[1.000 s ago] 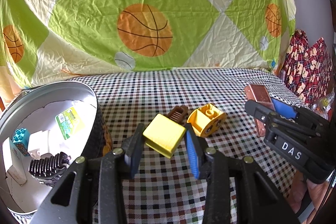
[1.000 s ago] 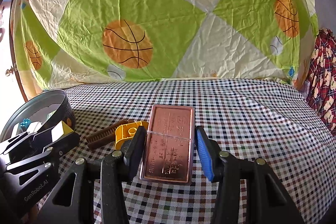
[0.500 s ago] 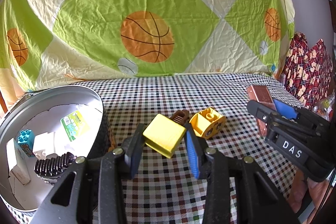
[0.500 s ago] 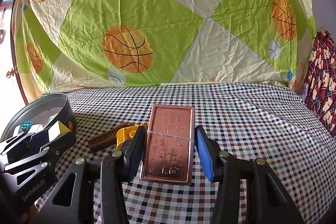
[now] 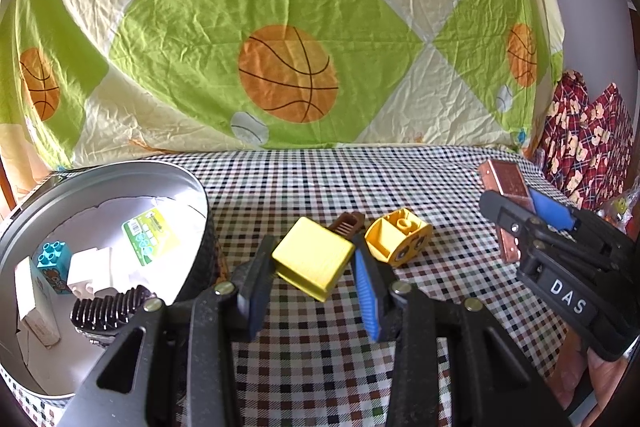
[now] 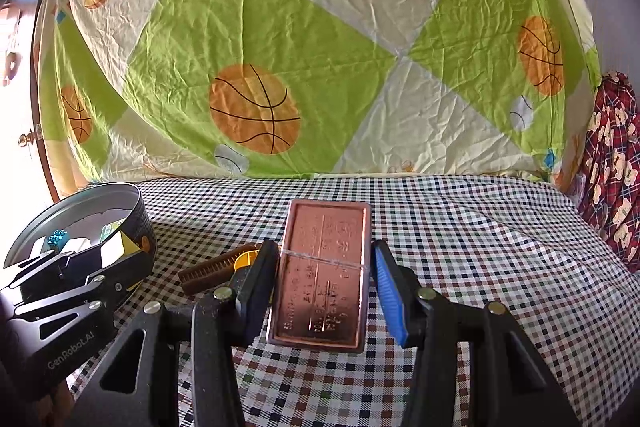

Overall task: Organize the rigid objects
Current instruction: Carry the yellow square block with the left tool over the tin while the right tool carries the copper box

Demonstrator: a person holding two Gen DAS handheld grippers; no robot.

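Note:
My left gripper (image 5: 312,267) is shut on a yellow block (image 5: 314,257), tilted and held a little above the checked tablecloth (image 5: 320,187). Just behind it lie a brown comb (image 5: 348,223) and an orange-yellow toy block (image 5: 398,237) on its side. My right gripper (image 6: 324,267) is shut on a flat copper-coloured case (image 6: 324,275), held lengthwise between the pads. In the left wrist view that right gripper (image 5: 532,211) sits at the right with the case (image 5: 506,179). The right wrist view shows the left gripper (image 6: 80,267) beside the tin (image 6: 136,203).
A round metal tin (image 5: 202,195) stands at the left. It holds a blue brick (image 5: 52,257), a white brick (image 5: 90,269), a black comb (image 5: 108,307) and a white box (image 5: 34,303). A basketball-print sheet (image 5: 288,75) hangs behind, with red patterned cloth (image 5: 588,131) at the right.
Both grips are unchanged. The right wrist view has tipped up slightly, so the table's far edge sits lower in the picture. Nothing on the table has moved.

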